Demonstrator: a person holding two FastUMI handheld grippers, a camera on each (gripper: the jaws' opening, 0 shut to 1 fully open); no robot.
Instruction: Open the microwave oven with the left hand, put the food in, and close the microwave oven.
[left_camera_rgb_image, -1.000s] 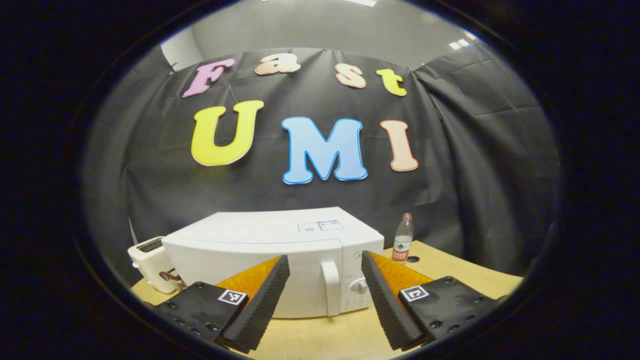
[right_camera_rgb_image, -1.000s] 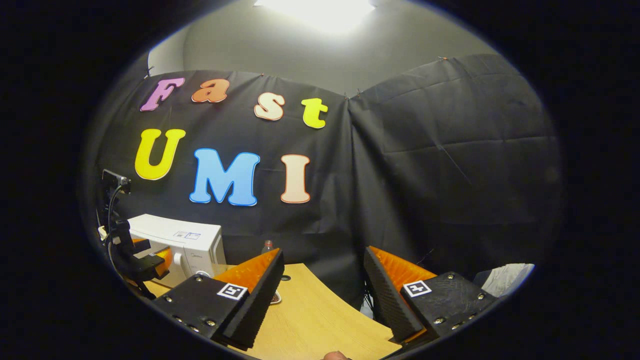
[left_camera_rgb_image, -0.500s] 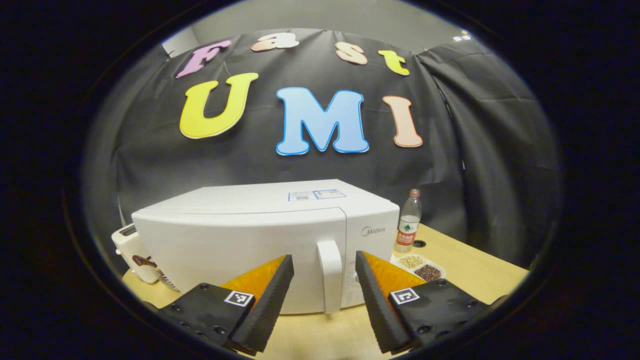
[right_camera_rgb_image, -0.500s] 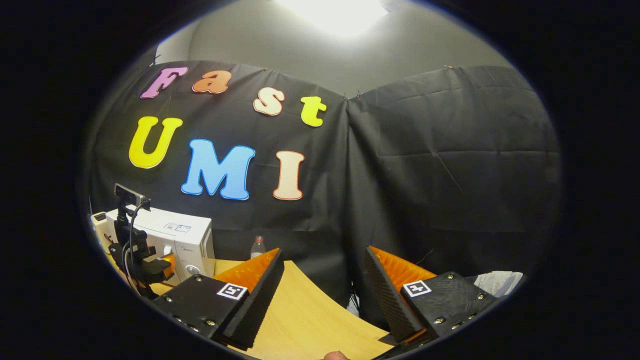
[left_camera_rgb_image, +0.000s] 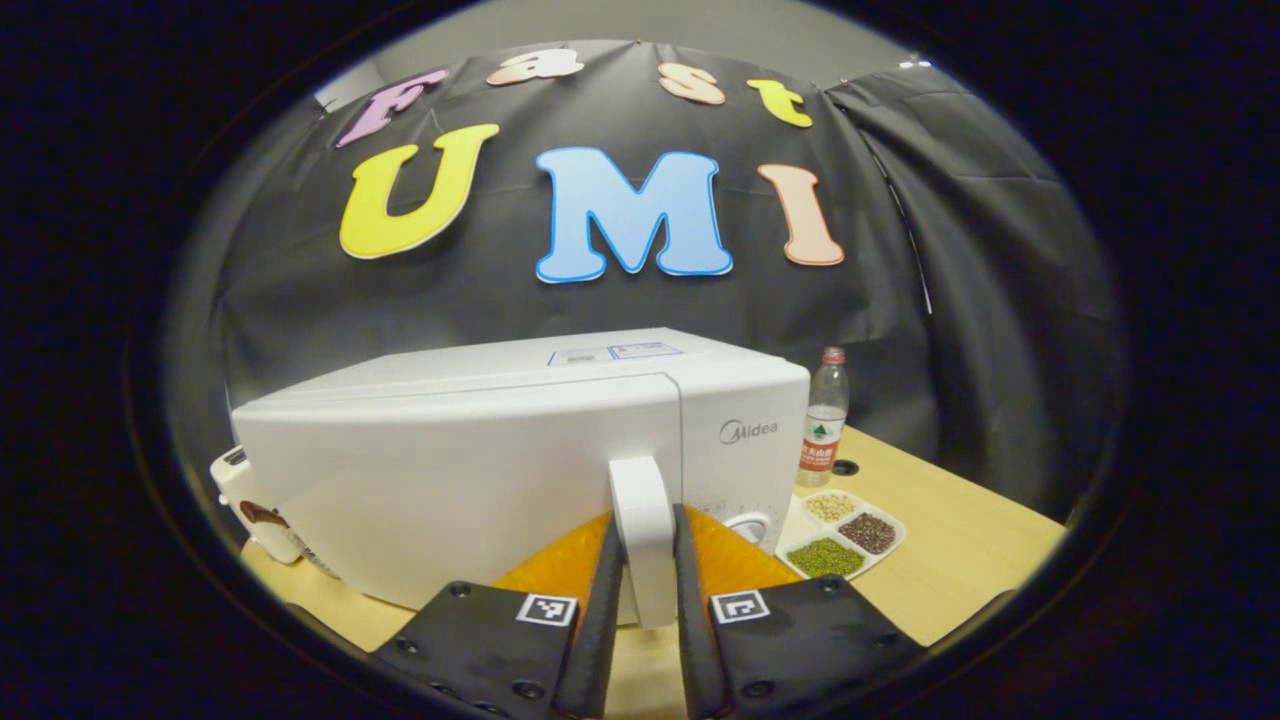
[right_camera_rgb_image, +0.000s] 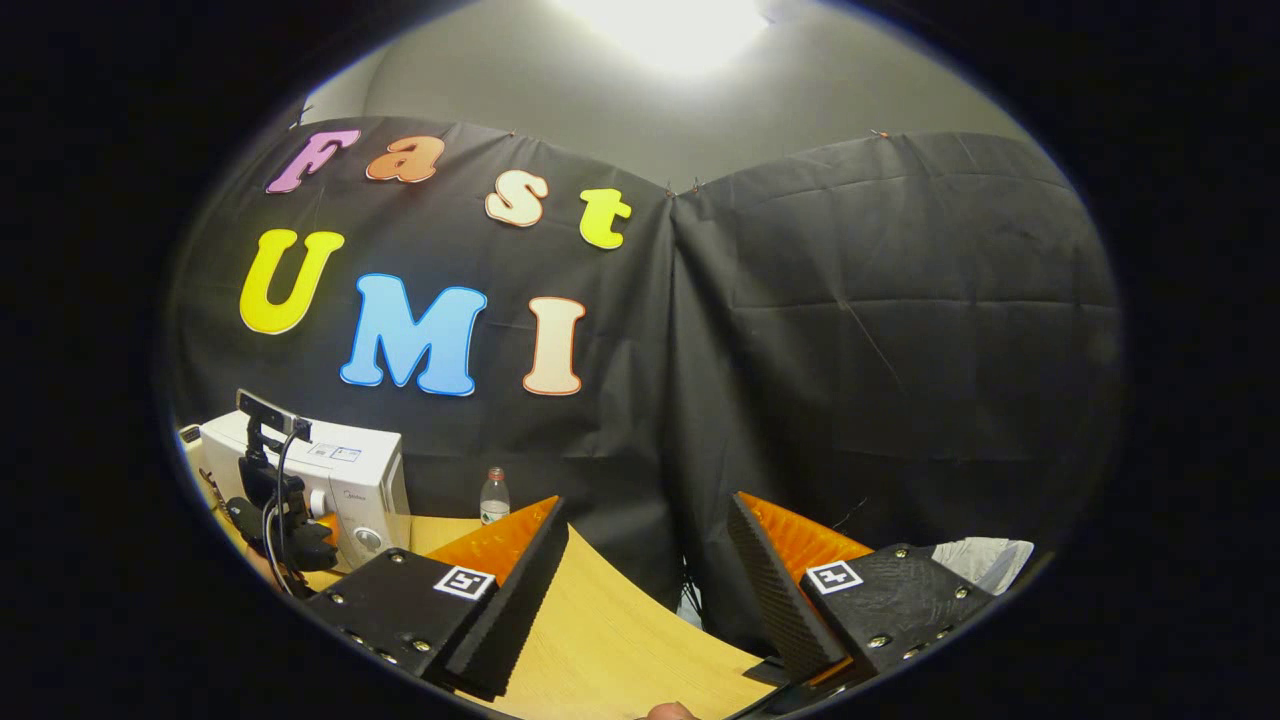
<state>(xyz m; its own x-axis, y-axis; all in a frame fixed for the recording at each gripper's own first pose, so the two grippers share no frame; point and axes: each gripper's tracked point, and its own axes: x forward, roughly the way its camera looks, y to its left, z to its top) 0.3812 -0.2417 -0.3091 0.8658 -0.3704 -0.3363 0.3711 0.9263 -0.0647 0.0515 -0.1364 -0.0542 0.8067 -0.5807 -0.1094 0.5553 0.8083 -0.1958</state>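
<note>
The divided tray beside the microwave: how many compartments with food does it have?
3. In the divided tray, pale beans fill the far compartment, dark red beans the one toward the table's edge, green beans the nearest one. The microwave may hide more.

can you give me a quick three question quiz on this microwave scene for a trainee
1. True or false: the left hand-held gripper is shut on the microwave's door handle.
2. What stands between the microwave and the booth wall at the right? A) toaster B) water bottle C) mug
3. Fill in: the right hand-held gripper hangs over the table with its jaws ____.

Key: 1 true; 2 B; 3 open
</note>
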